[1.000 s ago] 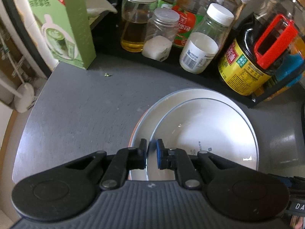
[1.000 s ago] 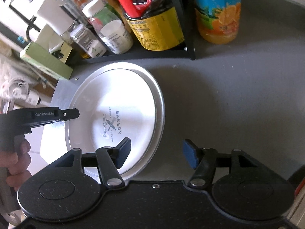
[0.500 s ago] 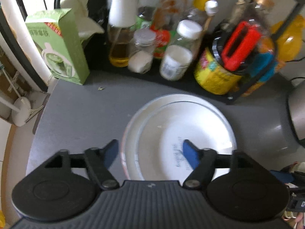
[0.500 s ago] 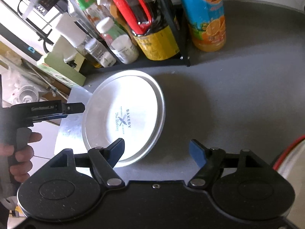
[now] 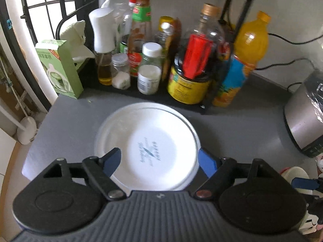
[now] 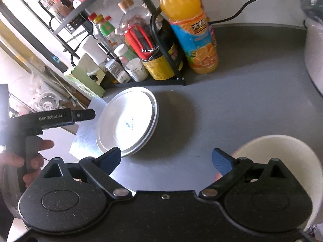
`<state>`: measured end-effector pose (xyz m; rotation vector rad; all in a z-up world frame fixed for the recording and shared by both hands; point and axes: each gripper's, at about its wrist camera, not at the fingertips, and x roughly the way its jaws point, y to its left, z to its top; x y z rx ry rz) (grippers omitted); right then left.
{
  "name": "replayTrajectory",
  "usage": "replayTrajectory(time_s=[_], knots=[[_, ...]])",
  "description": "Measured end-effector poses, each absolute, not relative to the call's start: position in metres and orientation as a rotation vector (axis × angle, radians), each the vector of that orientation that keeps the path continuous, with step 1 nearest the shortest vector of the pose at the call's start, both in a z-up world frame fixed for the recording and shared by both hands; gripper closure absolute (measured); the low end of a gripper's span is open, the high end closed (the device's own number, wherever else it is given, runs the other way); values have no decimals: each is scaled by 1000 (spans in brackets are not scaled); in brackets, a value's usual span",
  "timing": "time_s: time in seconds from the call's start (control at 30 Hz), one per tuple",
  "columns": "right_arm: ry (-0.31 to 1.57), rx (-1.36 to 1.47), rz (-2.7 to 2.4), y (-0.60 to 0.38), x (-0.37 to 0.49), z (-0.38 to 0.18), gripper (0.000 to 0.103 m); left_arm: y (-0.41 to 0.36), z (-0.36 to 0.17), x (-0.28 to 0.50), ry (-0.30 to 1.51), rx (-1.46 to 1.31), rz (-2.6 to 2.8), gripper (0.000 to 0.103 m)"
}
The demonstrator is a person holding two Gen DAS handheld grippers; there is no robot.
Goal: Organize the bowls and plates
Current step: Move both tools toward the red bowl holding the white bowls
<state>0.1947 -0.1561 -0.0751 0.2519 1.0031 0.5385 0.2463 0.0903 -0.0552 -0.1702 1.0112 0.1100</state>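
Right wrist view alone shows my cream bowl [image 6: 282, 151] near stacked plates [image 6: 129, 121]; both hand-held grippers [image 5: 159, 159] [image 6: 166, 159] are opening, nothing between their jaws.

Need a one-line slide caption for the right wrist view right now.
Right gripper, jaws opening and empty, above the grey counter; stacked white plates ahead, cream bowl at lower right.

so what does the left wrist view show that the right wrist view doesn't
Only the left wrist view shows the window grille and the steel appliance.

Only the right wrist view shows the left tool from outside with the hand holding it, and the cream bowl beside the right tool.

Both show the stacked white plates, the orange juice bottle and the green carton.
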Motion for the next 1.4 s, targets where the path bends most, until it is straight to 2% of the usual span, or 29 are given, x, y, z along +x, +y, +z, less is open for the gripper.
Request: replayTrajectory(time_s=[0.57, 1.4], knots=[[951, 252, 531, -250, 165, -71, 6, -34, -56, 203, 1002, -193, 36, 20], [993, 323, 384, -319, 151, -112, 7, -103, -81, 210, 1023, -200, -46, 21]])
